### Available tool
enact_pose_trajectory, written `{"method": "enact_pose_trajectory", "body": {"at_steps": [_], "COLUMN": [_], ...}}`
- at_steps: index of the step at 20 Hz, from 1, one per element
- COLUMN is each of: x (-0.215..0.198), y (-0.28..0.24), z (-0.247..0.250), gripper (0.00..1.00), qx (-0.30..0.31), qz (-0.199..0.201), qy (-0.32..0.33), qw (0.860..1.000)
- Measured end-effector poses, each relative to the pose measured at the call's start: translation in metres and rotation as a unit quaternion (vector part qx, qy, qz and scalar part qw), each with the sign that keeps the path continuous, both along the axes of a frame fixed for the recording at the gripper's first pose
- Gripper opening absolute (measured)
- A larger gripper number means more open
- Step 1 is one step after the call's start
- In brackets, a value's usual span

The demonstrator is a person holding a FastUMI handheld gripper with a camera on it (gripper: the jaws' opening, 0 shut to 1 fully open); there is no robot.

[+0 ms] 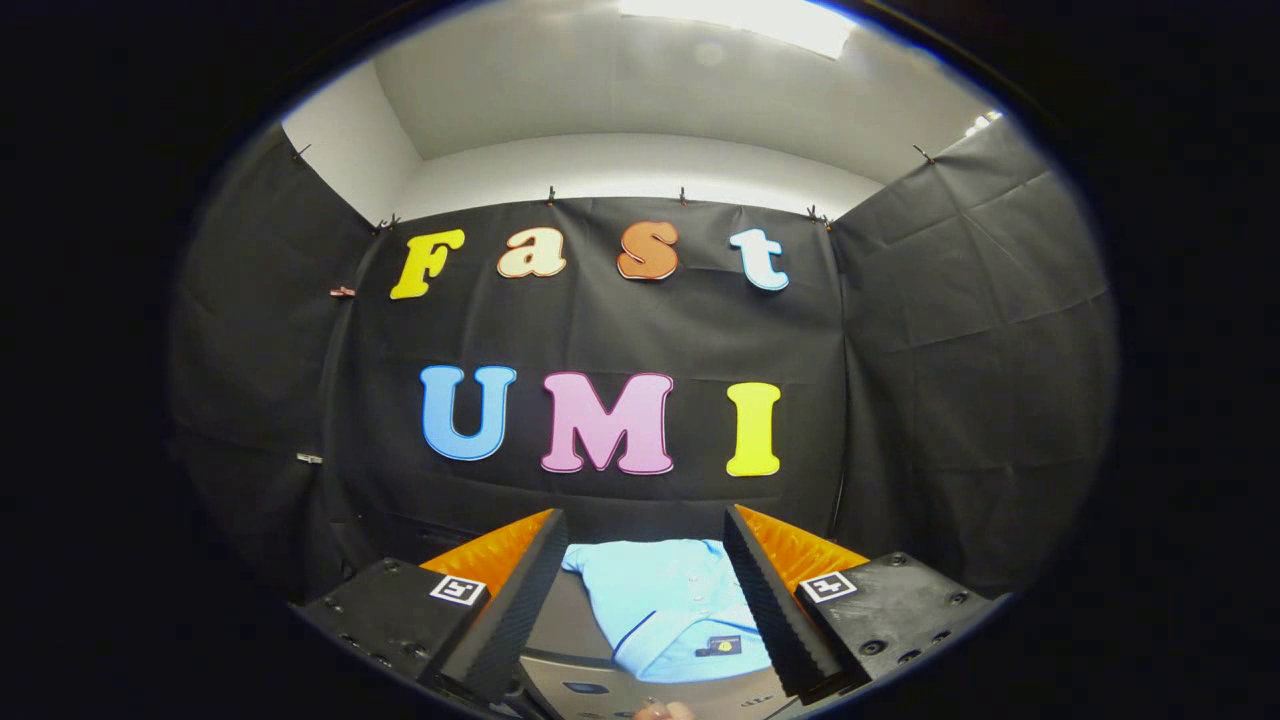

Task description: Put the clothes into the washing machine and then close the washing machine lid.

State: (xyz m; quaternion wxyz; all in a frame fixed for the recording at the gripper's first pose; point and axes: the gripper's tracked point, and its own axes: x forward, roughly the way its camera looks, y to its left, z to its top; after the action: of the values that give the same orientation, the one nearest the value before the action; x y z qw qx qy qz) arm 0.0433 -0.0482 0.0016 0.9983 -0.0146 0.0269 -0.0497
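Note:
A light blue shirt [665, 605] with a dark trimmed collar and a small dark patch lies flat on a grey surface [570, 620], seen between my two fingers and below them. My gripper [645, 535] is open, its fingers spread wide and held above the shirt, touching nothing. A grey panel with a dark slot [590, 688], perhaps part of the washing machine, shows just under the fingers. Whether it is the lid I cannot tell.
Black cloth walls [960, 400] close the booth at the back and on both sides, with a white ceiling and a lamp above. A small bit of a hand [662, 711] shows at the panel's near edge.

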Motion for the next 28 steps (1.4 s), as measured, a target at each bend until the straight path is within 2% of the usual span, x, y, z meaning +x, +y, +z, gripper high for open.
{"method": "enact_pose_trajectory", "body": {"at_steps": [5, 13, 17, 19, 24, 28], "x": [0.050, 0.142, 0.172, 0.183, 0.190, 0.193], "y": [-0.018, -0.056, -0.061, -0.071, -0.082, -0.089], "z": [-0.006, -0.066, -0.114, -0.137, -0.188, -0.218], "gripper": [0.98, 0.98, 0.98, 0.98, 0.99, 0.99], "qx": [0.019, 0.017, 0.032, 0.031, 0.024, 0.024], "qz": [0.003, -0.008, 0.002, -0.009, -0.015, -0.020], "qy": [0.017, 0.134, 0.204, 0.232, 0.315, 0.357], "qw": [1.000, 0.991, 0.978, 0.972, 0.949, 0.934]}}
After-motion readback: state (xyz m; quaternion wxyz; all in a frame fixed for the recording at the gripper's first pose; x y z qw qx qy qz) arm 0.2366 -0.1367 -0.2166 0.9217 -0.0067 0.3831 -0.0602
